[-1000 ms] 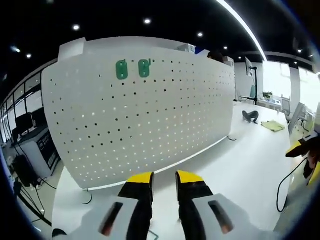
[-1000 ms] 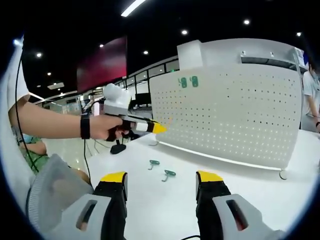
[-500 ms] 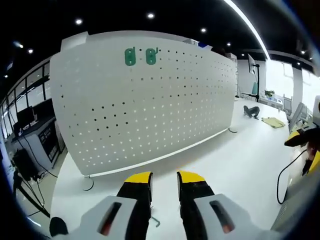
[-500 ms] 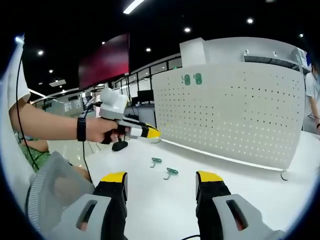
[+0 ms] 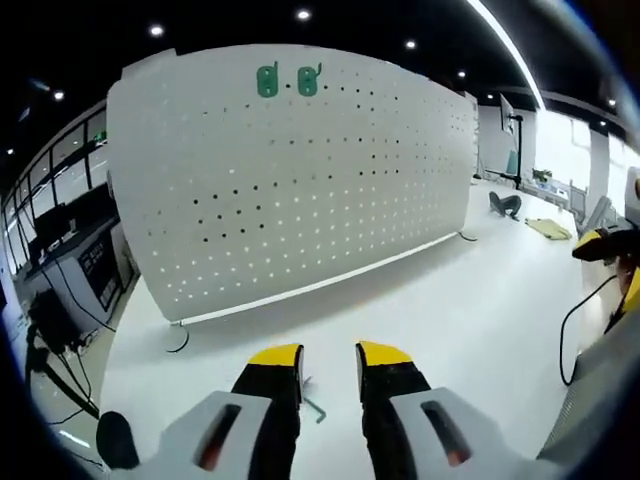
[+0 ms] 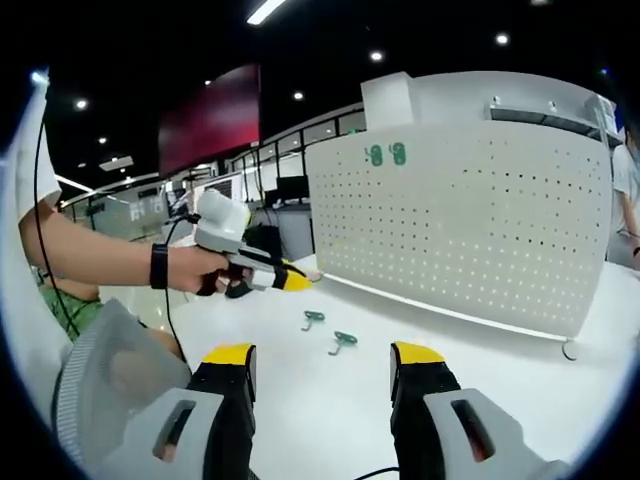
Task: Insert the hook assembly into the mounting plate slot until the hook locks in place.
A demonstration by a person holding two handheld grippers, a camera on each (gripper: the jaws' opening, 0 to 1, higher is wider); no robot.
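Two small green metal hooks lying loose on the white desk — one nearer the left gripper, the other just beside it — with two more green hook plates already seated high on the upright white perforated mounting board, presumably as the pattern to match. Left gripper tilted down over the desk with jaws set slightly apart and empty, a green hook showing between them, probably lining up for a pick. Right gripper held back, jaws wide open and empty — likely kept clear.
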